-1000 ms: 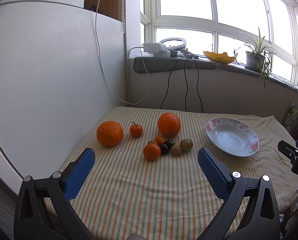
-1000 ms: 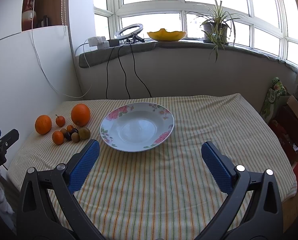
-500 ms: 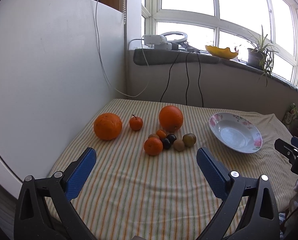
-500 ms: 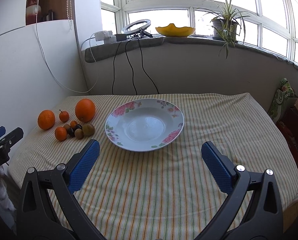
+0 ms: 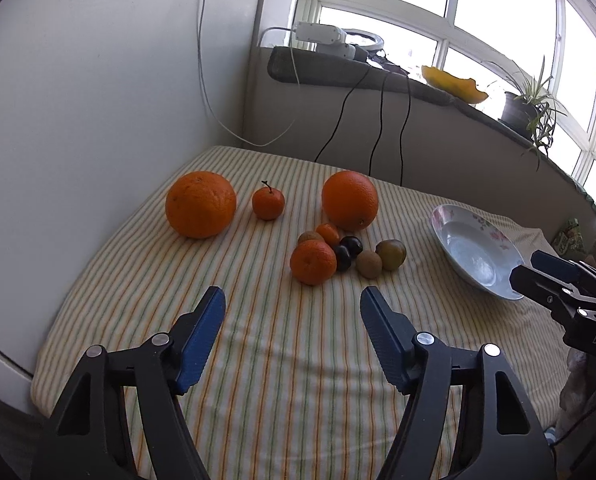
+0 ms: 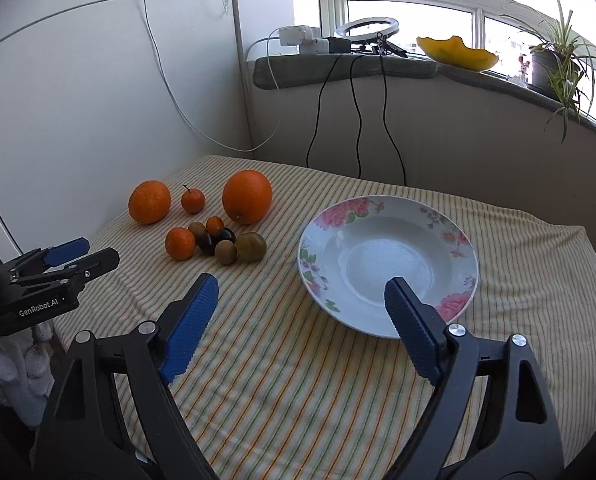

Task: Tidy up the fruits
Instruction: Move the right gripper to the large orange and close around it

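Observation:
Fruit lies on the striped cloth: two big oranges (image 5: pixel 200 204) (image 5: pixel 349 201), a stemmed mandarin (image 5: pixel 268 203), a nearer mandarin (image 5: pixel 313 262), dark plums (image 5: pixel 351 245), a kiwi (image 5: pixel 369 264) and a greenish fruit (image 5: pixel 391 255). The flowered bowl (image 6: pixel 389 232) stands empty to their right. My left gripper (image 5: pixel 293 300) hovers just short of the near mandarin, jaws closing with nothing between them. My right gripper (image 6: pixel 301 284) hangs over the cloth at the bowl's near left rim, jaws closing on nothing; its right finger overlaps the bowl in view.
A white panel wall (image 5: pixel 78 100) borders the table's left side. Cables (image 6: pixel 357 120) hang from the grey sill behind, which carries a ring light (image 6: pixel 367 26), a yellow dish (image 6: pixel 455 52) and a potted plant (image 6: pixel 553 60). Striped cloth (image 6: pixel 298 380) spreads out near me.
Both grippers' jaws have narrowed. The left gripper moved down and closer to the fruit cluster. The right gripper swung left, bringing the fruit and bowl nearer in its view.

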